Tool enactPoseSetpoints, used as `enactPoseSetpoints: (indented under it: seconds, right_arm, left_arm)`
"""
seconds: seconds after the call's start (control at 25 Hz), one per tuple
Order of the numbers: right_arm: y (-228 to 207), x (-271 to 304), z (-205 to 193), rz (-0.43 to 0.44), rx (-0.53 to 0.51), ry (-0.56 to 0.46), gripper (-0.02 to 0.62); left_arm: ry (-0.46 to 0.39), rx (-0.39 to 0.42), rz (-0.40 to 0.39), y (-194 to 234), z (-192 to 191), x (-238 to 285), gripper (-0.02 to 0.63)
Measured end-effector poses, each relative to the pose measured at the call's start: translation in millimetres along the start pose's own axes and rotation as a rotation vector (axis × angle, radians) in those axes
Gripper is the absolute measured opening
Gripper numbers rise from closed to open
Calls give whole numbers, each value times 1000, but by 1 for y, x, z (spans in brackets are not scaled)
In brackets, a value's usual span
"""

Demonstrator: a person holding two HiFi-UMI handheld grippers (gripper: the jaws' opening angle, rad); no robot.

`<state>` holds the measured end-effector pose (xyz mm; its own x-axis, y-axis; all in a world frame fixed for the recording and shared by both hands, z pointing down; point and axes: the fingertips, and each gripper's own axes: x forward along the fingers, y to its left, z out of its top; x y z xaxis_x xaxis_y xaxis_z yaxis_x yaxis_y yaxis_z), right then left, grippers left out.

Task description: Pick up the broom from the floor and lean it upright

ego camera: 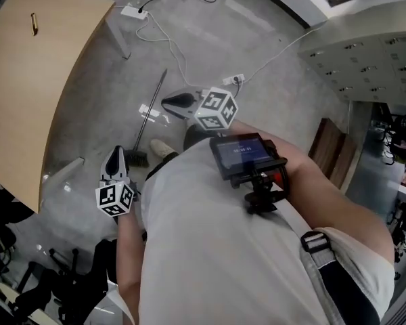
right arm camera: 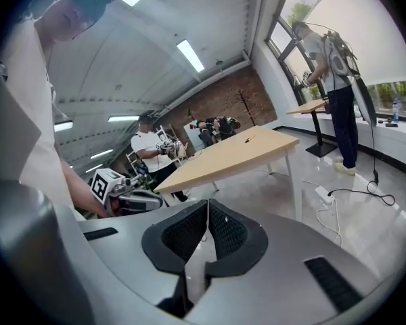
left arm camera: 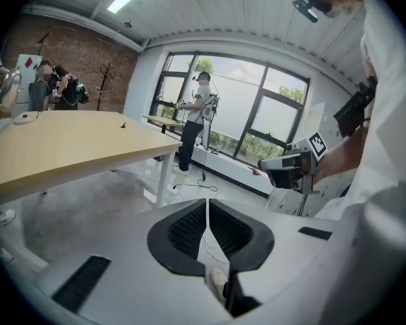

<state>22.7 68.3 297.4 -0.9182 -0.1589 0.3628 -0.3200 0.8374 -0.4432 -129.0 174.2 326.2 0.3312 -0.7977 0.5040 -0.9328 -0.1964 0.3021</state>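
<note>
The broom [ego camera: 149,117] lies on the grey floor, its thin handle running up toward the table leg and its dark head [ego camera: 137,158] nearest me. In the head view my left gripper [ego camera: 116,152] hovers just left of the broom head, apart from it. My right gripper [ego camera: 166,103] hangs right of the handle's middle, clear of it. In the left gripper view the left gripper [left arm camera: 207,203] has its pads pressed together with nothing between them. The right gripper [right arm camera: 208,206] is likewise shut and empty in its own view. Neither gripper view shows the broom.
A curved wooden table [ego camera: 34,80] fills the left. A white power strip [ego camera: 133,11] and cables cross the floor beyond the broom. Grey lockers [ego camera: 372,53] and a brown board [ego camera: 331,151] stand at right. Dark equipment [ego camera: 61,283] sits bottom left. Other people [left arm camera: 197,117] stand by the window.
</note>
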Motion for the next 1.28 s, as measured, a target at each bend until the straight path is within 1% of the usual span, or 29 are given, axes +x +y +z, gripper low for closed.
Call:
enactPoseSetpoints:
  seconds: [0.12,0.2,0.32,0.52,0.68,0.88,1.0,1.08,1.28]
  right_arm:
    - [11,20,-38,-26,56,9,18]
    - [8,37,-59,-34,87,19,18]
    - [-17,45,-76,-49,126,34,18]
    - [-61,34,-91,-62,172,50,18]
    - [-96,38,-106,-31,154,93,18]
    - [-131,34,-141,-23,138,159,18]
    - [-141,32,-156,-20,150,165,18]
    - [-148,30,-168,-16,162,165,18]
    - [-176,8,-218,-56,206,200,18]
  left_arm:
    - [77,-12,-31,17,-47,-8,18]
    - [122,-11,-55,29,-70,-1,18]
    - [189,5,-78,33,-82,28,18]
    - [276,7,-101,18,-97,78,18]
    - [308,20,-124,13,-102,126,18]
    - [369,37,-149,15,-130,178,18]
    - [417,12,-127,27,-158,200,18]
    - [452,10,-118,30,-178,211,18]
    - [541,33,-171,10,-240,240,18]
